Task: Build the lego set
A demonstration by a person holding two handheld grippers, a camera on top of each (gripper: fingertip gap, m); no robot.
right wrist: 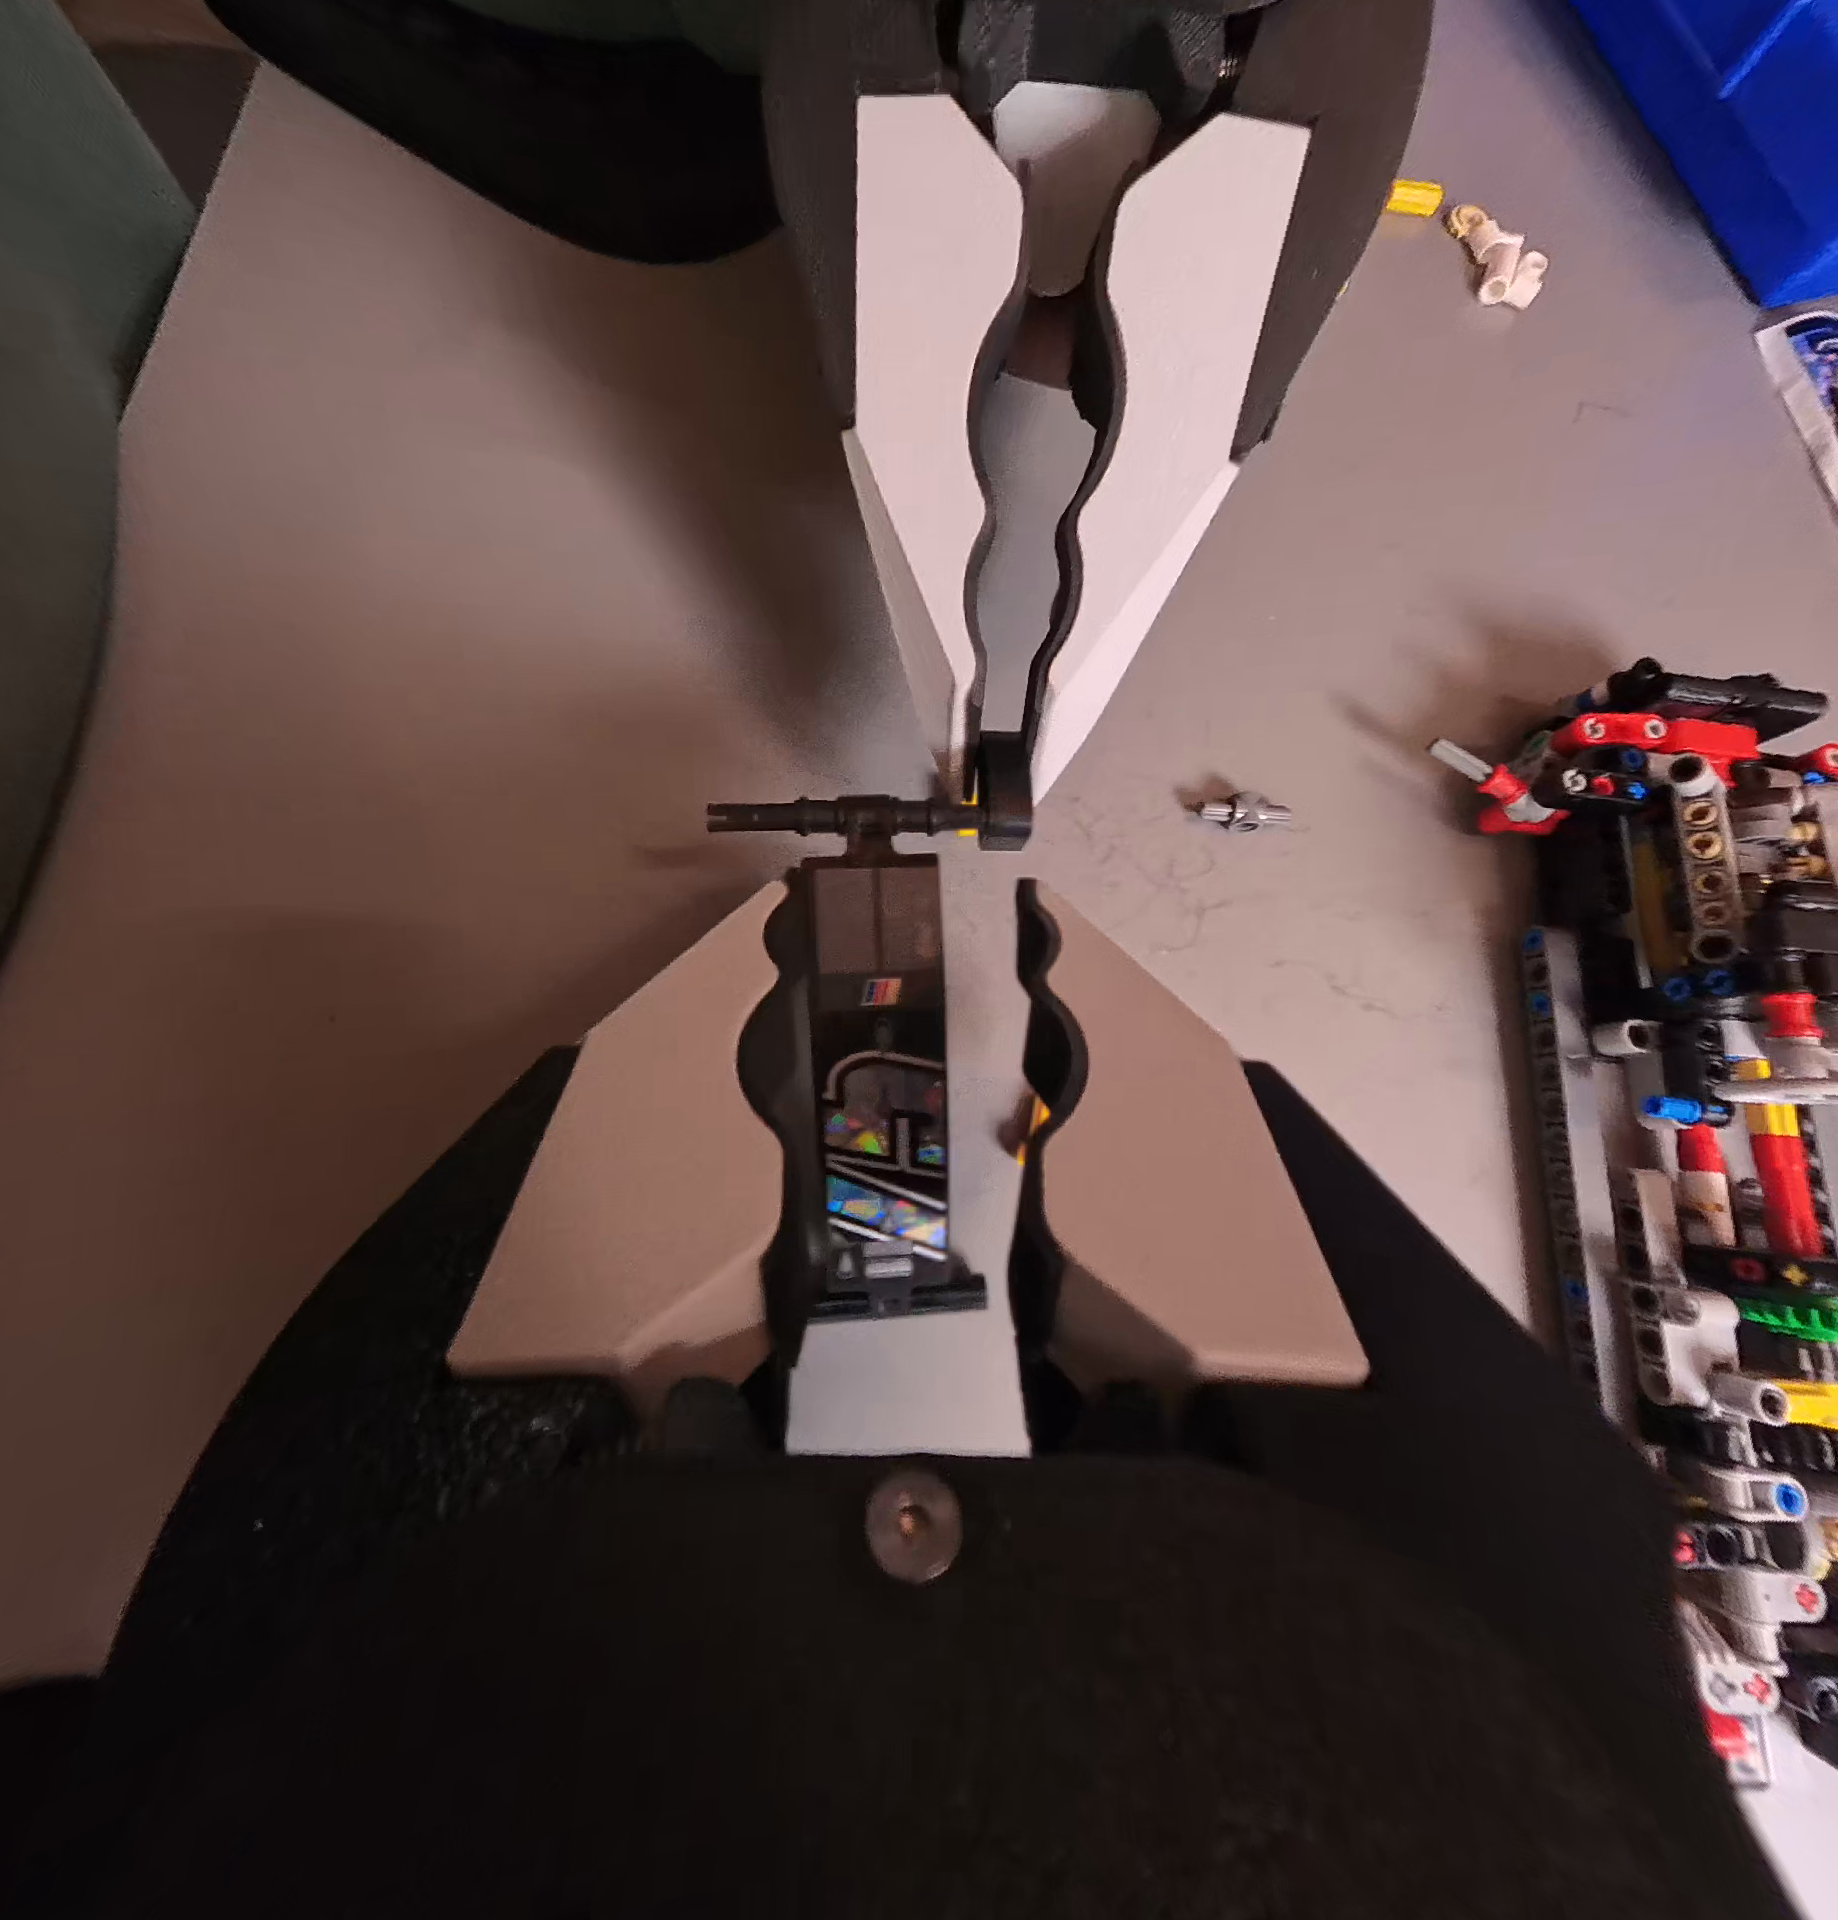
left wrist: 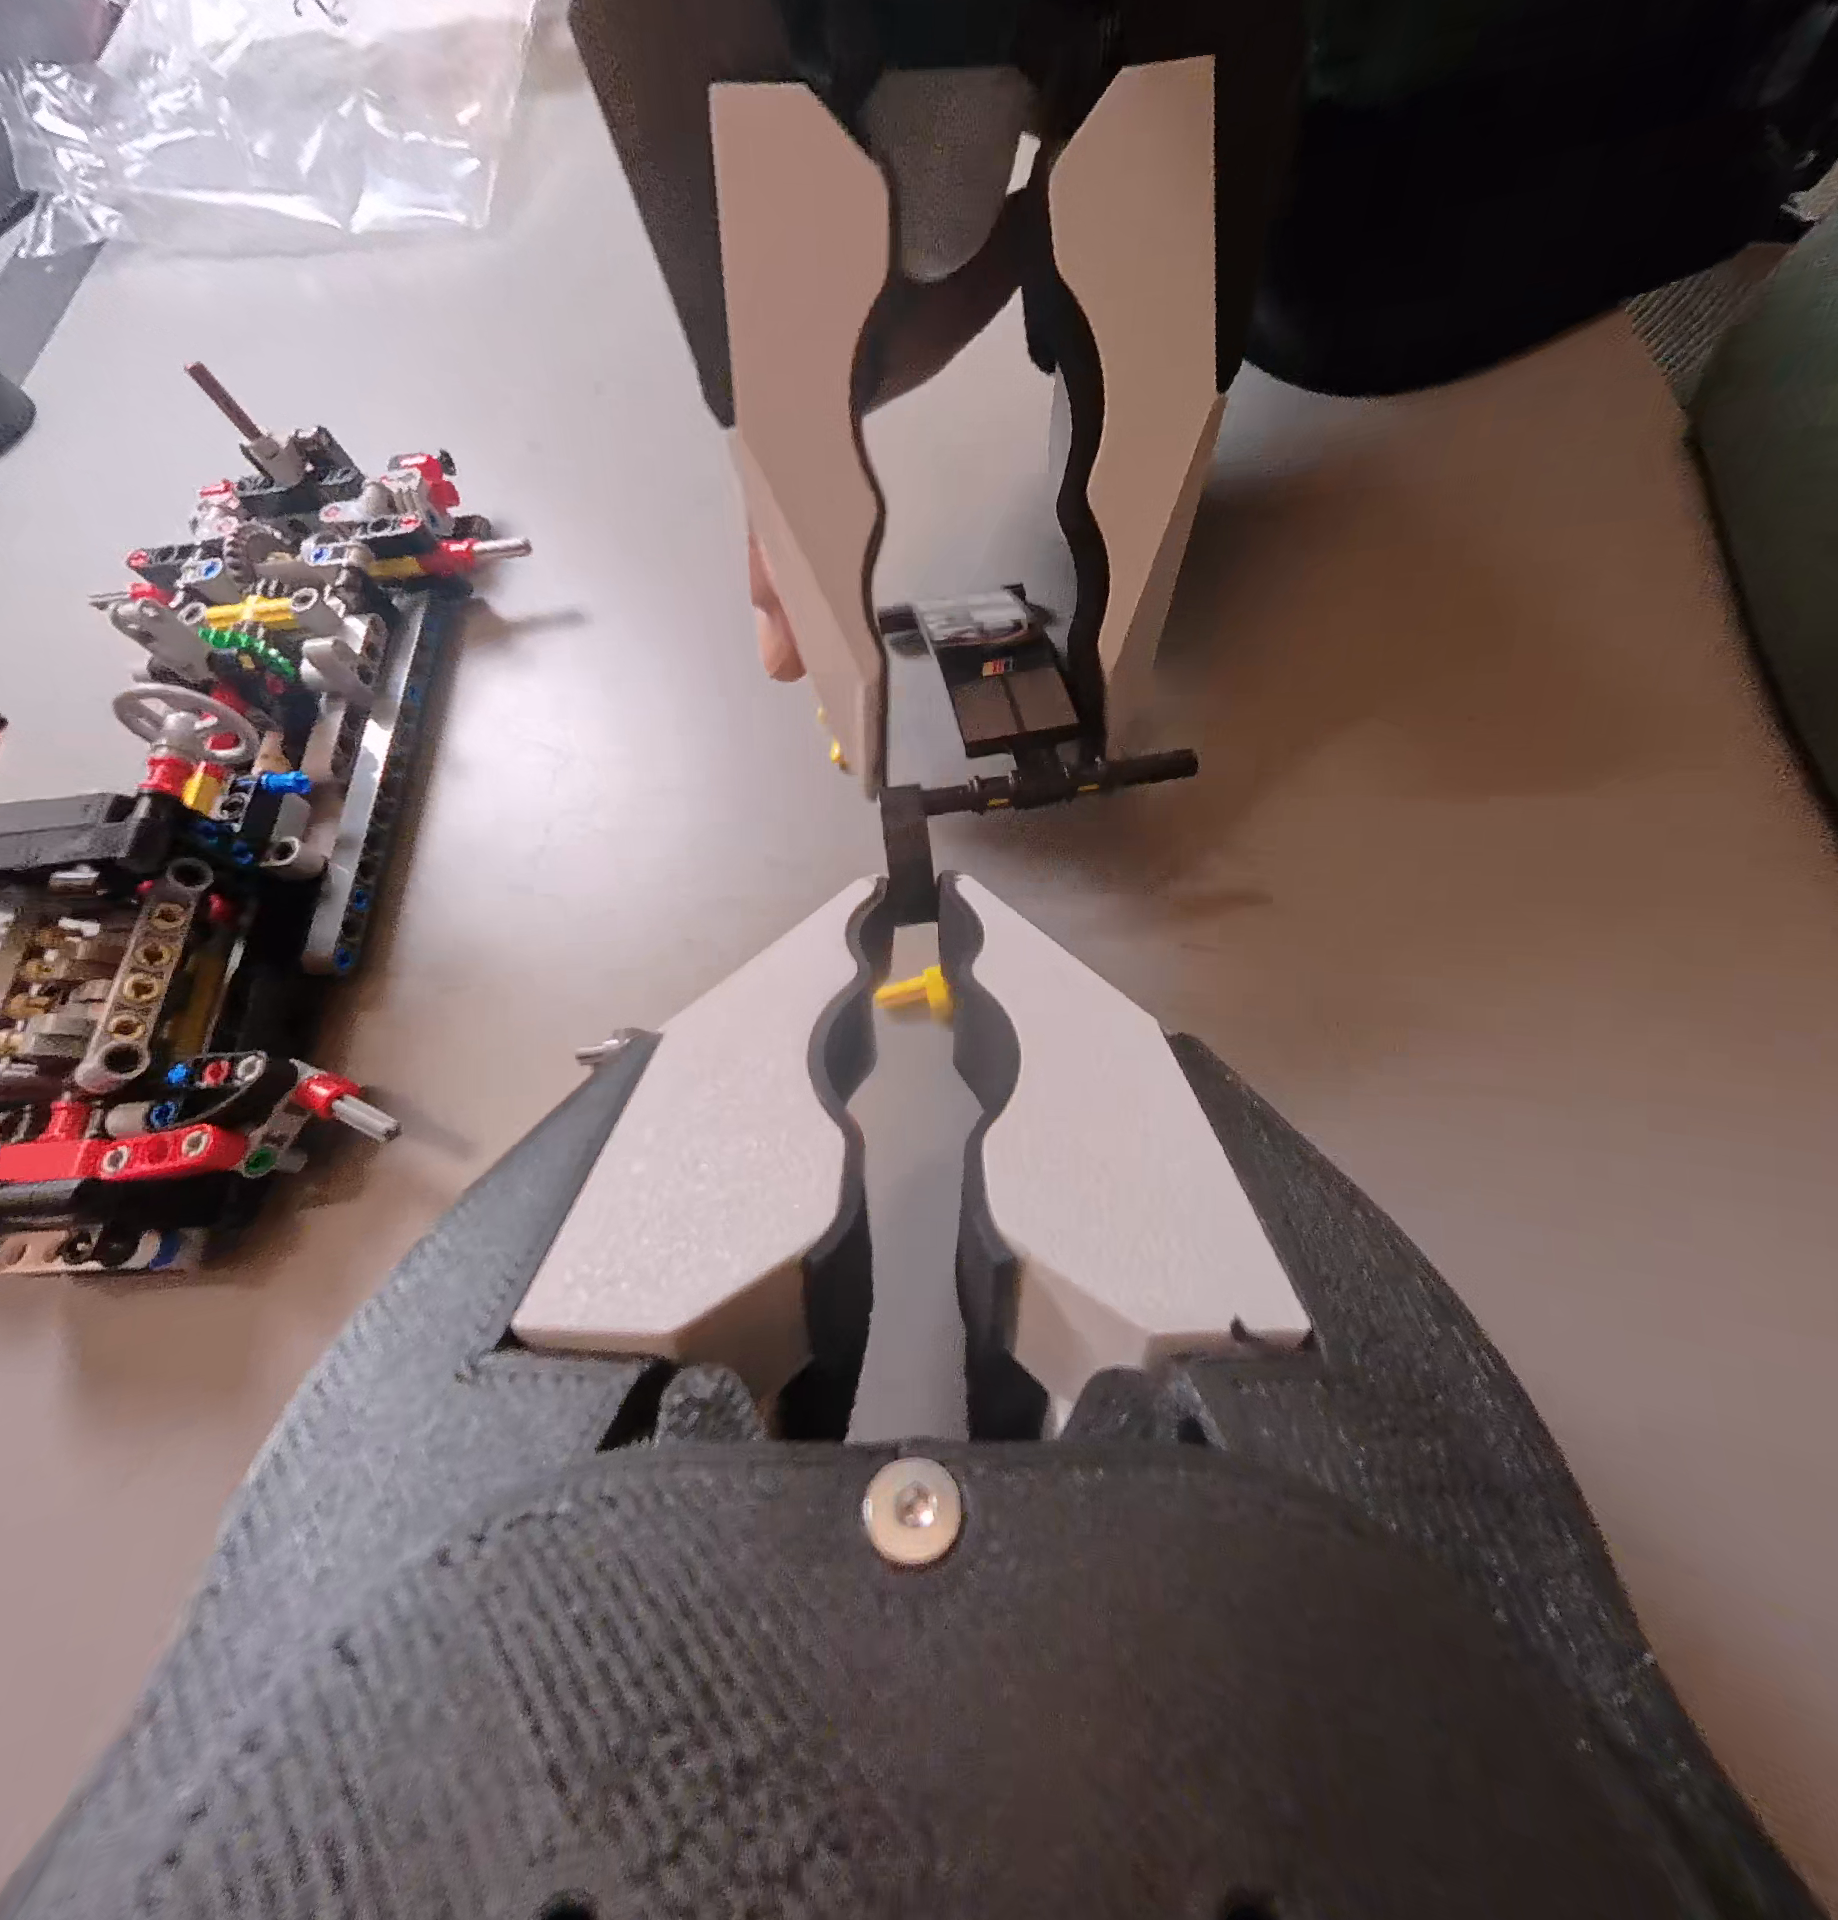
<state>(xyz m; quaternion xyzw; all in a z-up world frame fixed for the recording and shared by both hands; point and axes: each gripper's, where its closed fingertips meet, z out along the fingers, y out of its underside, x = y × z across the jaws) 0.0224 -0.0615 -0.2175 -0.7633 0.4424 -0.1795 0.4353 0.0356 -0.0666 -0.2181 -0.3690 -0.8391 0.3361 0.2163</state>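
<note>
A small black connector (left wrist: 907,840) is pinched by the left gripper (left wrist: 910,883) onto the black axle (right wrist: 842,816) of the stickered panel (right wrist: 884,1101), which is loosely straddled by the right gripper (right wrist: 899,904), seemingly to steady it beside the chassis (left wrist: 167,831).

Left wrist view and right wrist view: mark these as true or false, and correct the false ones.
1. The left gripper pinches a small black connector. True.
2. The black panel sits between the right gripper's fingers. True.
3. The black axle is bright red. False: it is black.
4. The partly built chassis is held in the air. False: it lies on the table.
5. A loose yellow pin lies on the table. True.
</note>
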